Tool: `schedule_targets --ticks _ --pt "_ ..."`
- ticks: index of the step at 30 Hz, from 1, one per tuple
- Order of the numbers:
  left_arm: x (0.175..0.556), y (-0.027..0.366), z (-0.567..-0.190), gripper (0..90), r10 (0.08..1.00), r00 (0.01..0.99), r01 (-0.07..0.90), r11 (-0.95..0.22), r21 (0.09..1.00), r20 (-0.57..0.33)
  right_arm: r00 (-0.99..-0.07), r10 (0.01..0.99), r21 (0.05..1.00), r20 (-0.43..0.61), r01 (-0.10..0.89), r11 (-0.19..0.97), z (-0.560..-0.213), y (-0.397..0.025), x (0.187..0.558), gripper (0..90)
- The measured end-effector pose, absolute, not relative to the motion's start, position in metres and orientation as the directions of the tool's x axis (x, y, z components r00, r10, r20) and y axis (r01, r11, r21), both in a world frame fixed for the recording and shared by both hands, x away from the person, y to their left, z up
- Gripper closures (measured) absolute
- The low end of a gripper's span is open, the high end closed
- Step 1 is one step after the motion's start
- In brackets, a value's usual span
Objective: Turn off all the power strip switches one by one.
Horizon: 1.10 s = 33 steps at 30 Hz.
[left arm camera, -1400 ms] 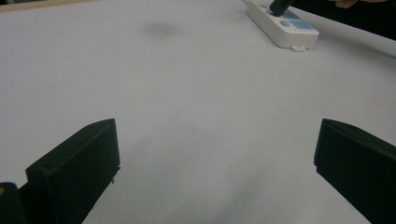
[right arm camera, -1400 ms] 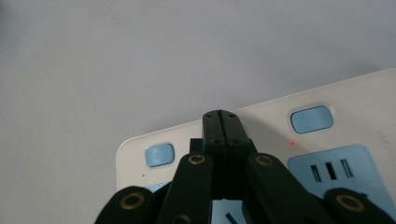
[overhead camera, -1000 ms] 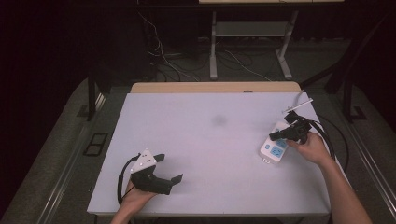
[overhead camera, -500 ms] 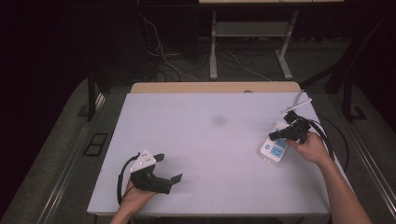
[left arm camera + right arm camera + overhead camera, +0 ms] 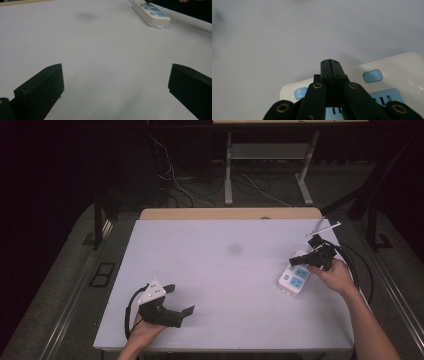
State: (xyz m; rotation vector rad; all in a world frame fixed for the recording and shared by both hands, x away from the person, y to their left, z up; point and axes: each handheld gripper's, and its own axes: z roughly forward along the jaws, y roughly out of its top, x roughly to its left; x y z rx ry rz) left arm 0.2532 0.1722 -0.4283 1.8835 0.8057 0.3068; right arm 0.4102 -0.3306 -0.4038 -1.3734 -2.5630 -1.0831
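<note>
Left tool point(image 5: 177, 299), at 7 o'clock on the white tabletop point(image 5: 220, 270): jaws spread wide, holding nothing, resting near the front edge. Power strip point(image 5: 295, 276), white with blue sockets, at 3 o'clock near the right edge. Right tool point(image 5: 300, 261): jaws pressed together, gripping nothing, tips over the strip's far end beside a blue button point(image 5: 372, 76).

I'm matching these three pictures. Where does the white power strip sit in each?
High view: power strip at right, under the right gripper.
Left gripper view: power strip at top right.
Right gripper view: power strip at bottom, behind the shut jaws.
Shared landmark: its blue buttons.
</note>
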Motion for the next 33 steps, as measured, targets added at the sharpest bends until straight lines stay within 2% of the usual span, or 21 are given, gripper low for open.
schedule_targets --ticks 17,33 --pt "0.253 0.172 -0.428 0.0 0.653 0.744 0.393 -0.256 0.883 -0.141 -0.587 0.742 0.576 0.323 0.744 0.339 -0.377 -0.345 0.420 90.0" --pt "0.254 0.173 -0.428 0.0 0.656 0.742 0.394 -0.256 0.883 -0.140 -0.556 0.765 0.547 0.324 0.770 0.328 -0.386 -0.350 0.433 90.0"
